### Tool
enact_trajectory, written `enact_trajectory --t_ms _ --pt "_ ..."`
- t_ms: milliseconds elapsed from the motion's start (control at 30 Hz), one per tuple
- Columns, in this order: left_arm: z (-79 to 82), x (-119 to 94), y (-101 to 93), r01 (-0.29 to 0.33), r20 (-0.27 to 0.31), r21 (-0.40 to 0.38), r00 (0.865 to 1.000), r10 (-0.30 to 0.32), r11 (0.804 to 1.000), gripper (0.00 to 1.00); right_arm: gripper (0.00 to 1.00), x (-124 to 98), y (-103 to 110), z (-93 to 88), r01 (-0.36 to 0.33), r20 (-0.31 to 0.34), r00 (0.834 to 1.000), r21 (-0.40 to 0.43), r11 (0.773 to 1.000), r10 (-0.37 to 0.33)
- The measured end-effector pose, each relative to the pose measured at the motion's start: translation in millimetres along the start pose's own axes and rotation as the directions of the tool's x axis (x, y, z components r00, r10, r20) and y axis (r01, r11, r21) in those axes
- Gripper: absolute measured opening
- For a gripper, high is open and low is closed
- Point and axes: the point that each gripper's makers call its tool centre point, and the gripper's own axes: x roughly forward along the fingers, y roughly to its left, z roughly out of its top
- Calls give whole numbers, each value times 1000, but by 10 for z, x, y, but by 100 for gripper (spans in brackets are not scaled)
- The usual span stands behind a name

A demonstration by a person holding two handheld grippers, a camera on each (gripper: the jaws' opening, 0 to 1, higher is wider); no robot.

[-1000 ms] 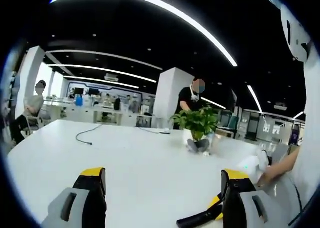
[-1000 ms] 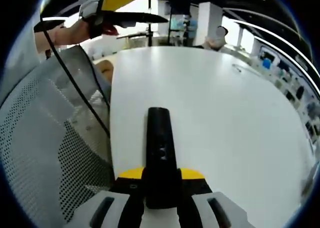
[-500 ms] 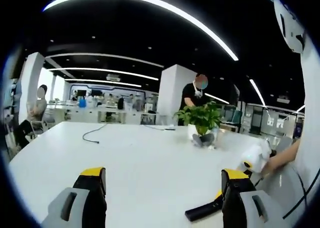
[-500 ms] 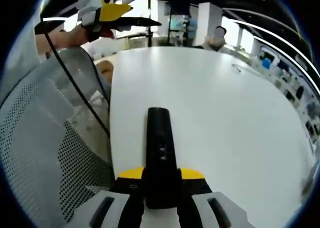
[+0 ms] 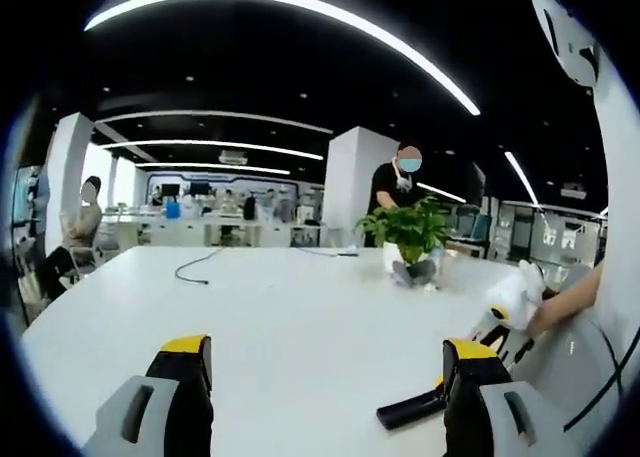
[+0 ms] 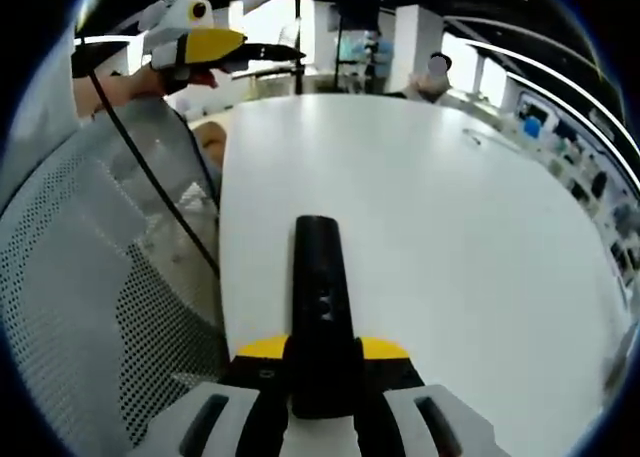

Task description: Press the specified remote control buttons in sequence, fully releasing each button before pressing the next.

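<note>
- Your right gripper [image 6: 322, 377] is pinching the black remote [image 6: 322, 307] between its jaws; the remote sticks out straight ahead toward 12 o'clock in the right gripper view, its far end over the white table [image 6: 440, 227].
- The remote's near end is hidden between the yellow-tipped jaws, so you can't see how far back it reaches. A few small markings show on its top face, too small to read.
- Your left gripper [image 5: 325, 387] has its jaws spread wide, with bare table between them and nothing held.
- In the left gripper view, the remote [image 5: 412, 409] shows again at about 5 o'clock, a dark bar poking out just beside the right-hand jaw, with the right gripper [image 5: 505, 312] behind it near 3 o'clock, held by your hand [image 5: 552, 315].
- In the right gripper view, your left gripper [image 6: 215, 47] hangs at about 11 o'clock, above the table's near edge and well apart from the remote; a black cable [image 6: 150, 187] trails down from it.
- A mesh chair back [image 6: 90, 307] sits at 9 o'clock in the right gripper view, beside the table edge.
- A potted plant [image 5: 408, 239] stands on the table at about 1 o'clock in the left gripper view, and a thin dark cord [image 5: 195, 267] lies on the table toward 10 o'clock.
- A person in a dark top [image 5: 395, 192] stands behind the plant; another person [image 5: 80, 232] sits at 9 o'clock.
</note>
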Motion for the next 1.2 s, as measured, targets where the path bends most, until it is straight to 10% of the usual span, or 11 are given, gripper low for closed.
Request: enact_trajectory --t_ms 367,1200 --pt "-123 -2 -156 62 -75 94 996 -55 994 100 21 12 -7 21 -14 -25 1000 -16 1000 14" --pt "-68 3 -112 20 -35 151 999 -15 988 100 21 112 -320 145 -139 -147 981 -73 988 127"
